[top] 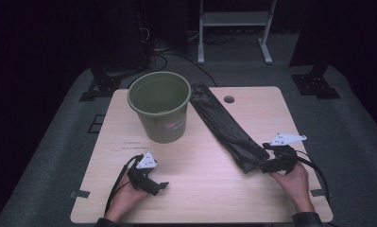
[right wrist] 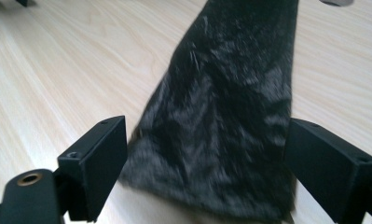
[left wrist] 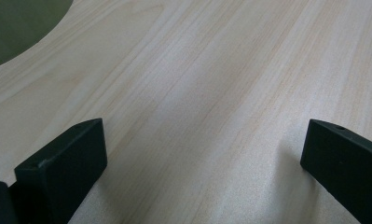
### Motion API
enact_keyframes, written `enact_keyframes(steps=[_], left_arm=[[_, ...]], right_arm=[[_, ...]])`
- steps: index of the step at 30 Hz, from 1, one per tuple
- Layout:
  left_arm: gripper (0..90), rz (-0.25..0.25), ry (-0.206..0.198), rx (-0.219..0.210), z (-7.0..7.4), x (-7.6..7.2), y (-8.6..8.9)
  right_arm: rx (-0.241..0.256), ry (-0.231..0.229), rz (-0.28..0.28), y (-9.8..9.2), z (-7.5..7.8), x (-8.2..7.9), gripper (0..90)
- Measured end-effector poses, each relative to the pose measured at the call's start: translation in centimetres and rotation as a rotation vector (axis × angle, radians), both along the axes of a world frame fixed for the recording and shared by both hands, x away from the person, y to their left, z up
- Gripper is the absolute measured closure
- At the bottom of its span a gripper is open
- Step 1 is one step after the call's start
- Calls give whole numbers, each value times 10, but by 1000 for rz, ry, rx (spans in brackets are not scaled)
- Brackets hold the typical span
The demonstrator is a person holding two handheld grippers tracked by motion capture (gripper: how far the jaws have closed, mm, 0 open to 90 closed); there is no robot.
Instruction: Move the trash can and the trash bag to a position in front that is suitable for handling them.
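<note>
Two hand-held grippers, left and right, one black bag, one green bin

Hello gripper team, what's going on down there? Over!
Right gripper open, jaws astride black bag end. Left gripper open over bare table. Green bin upright beside bag. Nothing blocking.

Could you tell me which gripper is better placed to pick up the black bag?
The right gripper: its open jaws already straddle the near end of the black bag. The left gripper is open over bare table, near the green bin.
</note>
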State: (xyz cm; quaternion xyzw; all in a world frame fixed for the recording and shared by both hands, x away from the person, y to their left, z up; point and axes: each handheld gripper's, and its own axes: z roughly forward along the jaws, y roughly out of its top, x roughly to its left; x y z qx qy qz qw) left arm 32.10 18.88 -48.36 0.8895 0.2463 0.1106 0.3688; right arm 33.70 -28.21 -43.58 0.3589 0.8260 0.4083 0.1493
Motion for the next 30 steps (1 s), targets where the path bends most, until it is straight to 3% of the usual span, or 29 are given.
enact_keyframes(steps=[6, 17, 23, 24, 25, 26, 27, 30], left_arm=[[0, 0, 0, 0, 0, 0, 0], [0, 0, 0, 0, 0, 0, 0], [0, 0, 0, 0, 0, 0, 0], [0, 0, 0, 0, 0, 0, 0], [0, 0, 0, 0, 0, 0, 0], [0, 0, 0, 0, 0, 0, 0], [0, 0, 0, 0, 0, 0, 0], [0, 0, 0, 0, 0, 0, 0]], right_arm=[[-34, 26, 0, 24, -5, 23, 128], [-111, 97, -3, 42, -26, 48, 137], [-145, 129, -14, 45, -37, 55, 229], [-148, 125, -17, 45, -37, 55, 251], [-152, 127, -25, 44, -35, 55, 355], [-152, 127, -25, 44, -35, 55, 355], [-159, 116, -21, 42, -34, 53, 457], [-157, 109, -10, 40, -33, 51, 630]])
